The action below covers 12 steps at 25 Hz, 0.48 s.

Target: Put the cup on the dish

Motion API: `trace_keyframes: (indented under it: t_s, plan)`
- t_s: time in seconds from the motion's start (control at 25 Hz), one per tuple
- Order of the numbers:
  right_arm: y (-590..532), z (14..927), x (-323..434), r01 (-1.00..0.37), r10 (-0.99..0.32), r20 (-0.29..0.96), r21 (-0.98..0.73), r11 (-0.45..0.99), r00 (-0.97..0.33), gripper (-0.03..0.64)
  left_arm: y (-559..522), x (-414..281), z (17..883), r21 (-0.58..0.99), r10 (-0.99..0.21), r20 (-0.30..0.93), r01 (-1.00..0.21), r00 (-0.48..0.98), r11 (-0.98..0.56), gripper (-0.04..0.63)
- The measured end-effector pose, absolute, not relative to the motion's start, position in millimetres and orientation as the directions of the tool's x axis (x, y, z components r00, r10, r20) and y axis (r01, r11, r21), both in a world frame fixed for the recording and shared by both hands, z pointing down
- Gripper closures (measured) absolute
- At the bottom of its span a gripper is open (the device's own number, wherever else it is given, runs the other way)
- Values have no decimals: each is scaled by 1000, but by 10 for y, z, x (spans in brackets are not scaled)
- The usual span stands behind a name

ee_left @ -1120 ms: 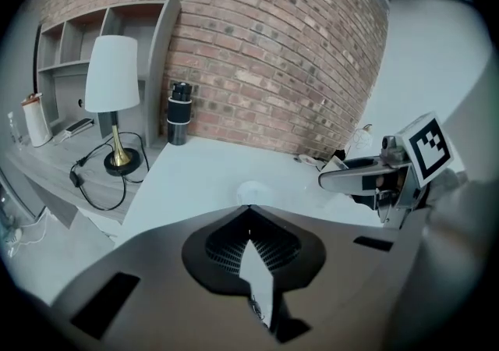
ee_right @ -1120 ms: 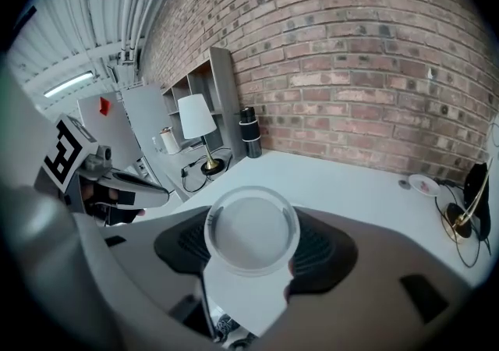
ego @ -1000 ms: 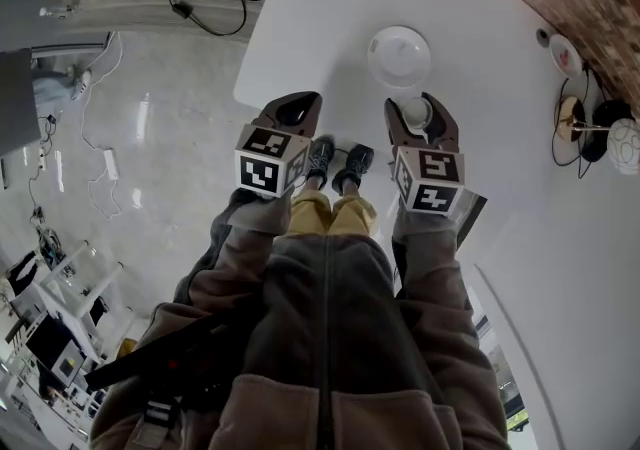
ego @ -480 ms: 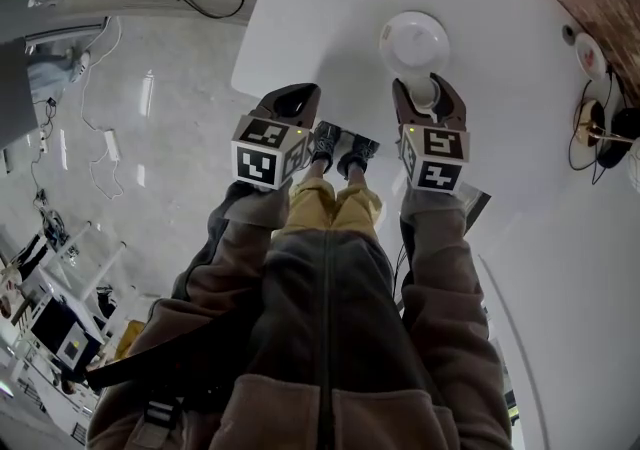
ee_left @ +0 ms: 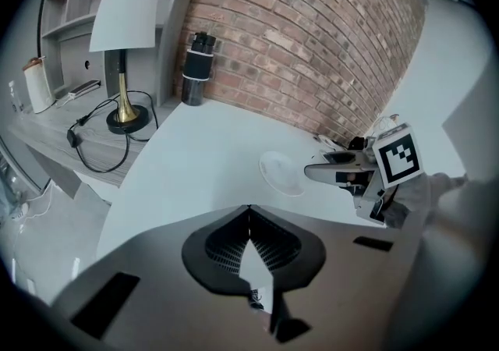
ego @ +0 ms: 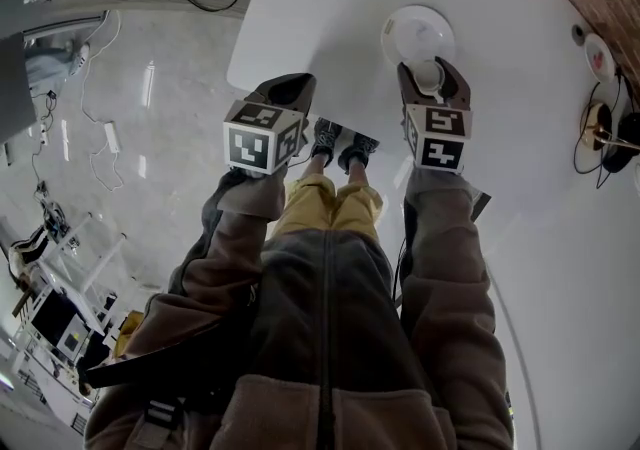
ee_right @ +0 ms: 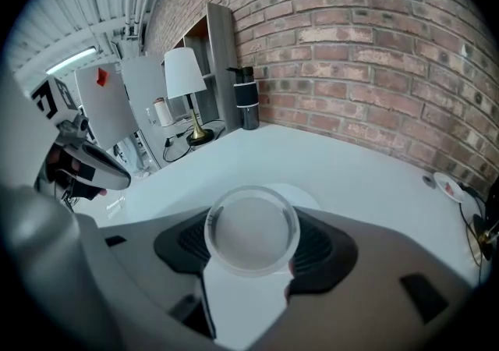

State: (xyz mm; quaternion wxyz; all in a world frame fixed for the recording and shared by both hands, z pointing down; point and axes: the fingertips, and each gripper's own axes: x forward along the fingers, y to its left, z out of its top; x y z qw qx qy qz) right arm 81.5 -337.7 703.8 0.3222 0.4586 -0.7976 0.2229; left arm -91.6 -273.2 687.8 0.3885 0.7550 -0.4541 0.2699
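A clear, round cup (ee_right: 251,230) sits upright between the jaws of my right gripper (ego: 431,74), which is shut on it. The white dish (ego: 418,33) lies on the white table just beyond the cup, and the cup hangs over its near edge. In the right gripper view the dish (ee_right: 306,195) peeks out behind the cup's rim. My left gripper (ego: 288,88) hovers at the table's near edge, left of the dish. Its jaws (ee_left: 249,213) are shut with nothing in them. The left gripper view shows the dish (ee_left: 281,174) and the right gripper (ee_left: 343,174) side on.
A white-shaded brass lamp (ee_left: 125,45) and a black bottle (ee_left: 195,69) stand at the far end by the brick wall. A small saucer (ego: 600,56) and cables lie at the right. The table's edge (ego: 245,58) runs just ahead of the left gripper.
My right gripper has carried the cup forward, from short of the dish to its near edge. The left gripper has stayed about where it was.
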Motion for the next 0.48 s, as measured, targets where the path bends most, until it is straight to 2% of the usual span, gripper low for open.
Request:
trace_keyframes:
  t_s: [0.48]
  plan:
    - [-3733,7447,854,-884,-549,771,-39,465,-323,353,-2729,-911,6985,340,-456,778,-901,431,-271,589]
